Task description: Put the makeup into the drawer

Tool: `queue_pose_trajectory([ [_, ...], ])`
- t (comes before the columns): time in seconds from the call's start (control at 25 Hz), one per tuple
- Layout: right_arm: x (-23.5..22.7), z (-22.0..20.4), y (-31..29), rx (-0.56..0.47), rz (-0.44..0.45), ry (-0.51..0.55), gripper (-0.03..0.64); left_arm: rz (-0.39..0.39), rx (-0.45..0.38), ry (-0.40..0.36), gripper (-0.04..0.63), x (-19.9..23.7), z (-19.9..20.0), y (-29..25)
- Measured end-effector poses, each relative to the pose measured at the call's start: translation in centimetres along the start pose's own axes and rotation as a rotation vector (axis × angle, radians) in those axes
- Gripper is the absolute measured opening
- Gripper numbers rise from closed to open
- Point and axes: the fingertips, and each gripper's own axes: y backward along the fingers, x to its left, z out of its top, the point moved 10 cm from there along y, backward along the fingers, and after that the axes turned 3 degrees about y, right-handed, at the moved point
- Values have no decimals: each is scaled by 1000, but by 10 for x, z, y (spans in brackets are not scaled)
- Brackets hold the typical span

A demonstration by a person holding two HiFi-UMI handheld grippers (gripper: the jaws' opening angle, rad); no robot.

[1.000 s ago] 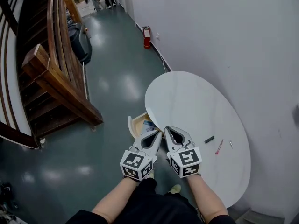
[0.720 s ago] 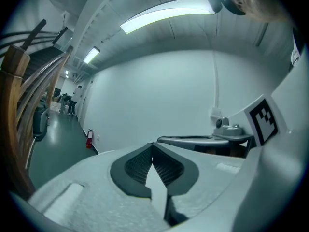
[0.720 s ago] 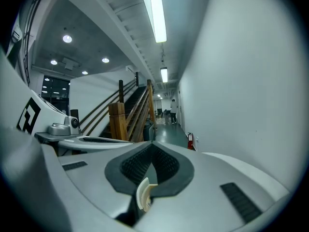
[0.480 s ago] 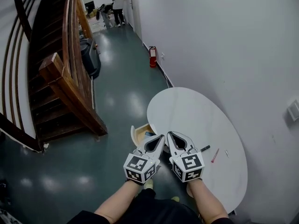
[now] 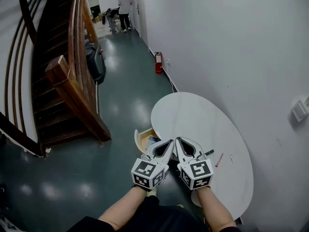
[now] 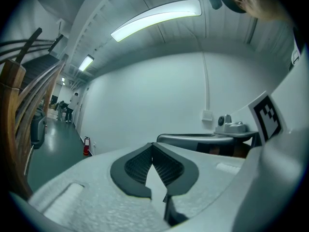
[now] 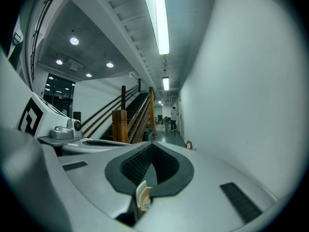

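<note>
A round white table [image 5: 193,115] stands against the wall. On its right part lie a black makeup stick [image 5: 208,152], a red pencil [image 5: 218,159] and a small silver piece [image 5: 231,158]. A pale wooden drawer [image 5: 139,140] stands open at the table's left edge, with something blue inside. My left gripper [image 5: 170,142] and right gripper [image 5: 177,139] are held side by side over the table's near edge, between the drawer and the makeup. Both are shut with nothing in them; the left gripper [image 6: 152,145] and right gripper [image 7: 151,143] views show jaw tips touching.
A wooden staircase [image 5: 67,86] rises at the left, with a black bag [image 5: 95,62] beside it. A red fire extinguisher [image 5: 158,63] stands by the white wall [image 5: 231,42]. A person [image 5: 124,4] stands far down the dark green floor.
The head view has lifted and pulled back, so more of the corridor shows and the table looks smaller. Both grippers stay shut, side by side, slightly lower in the picture.
</note>
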Motion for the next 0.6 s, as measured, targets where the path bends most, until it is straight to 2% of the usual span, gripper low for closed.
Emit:
queue_pose_trajectory([
  [0.6,-12,-11,18,26,-40,19,14,-20,1,0,9,-12,-8,-11],
])
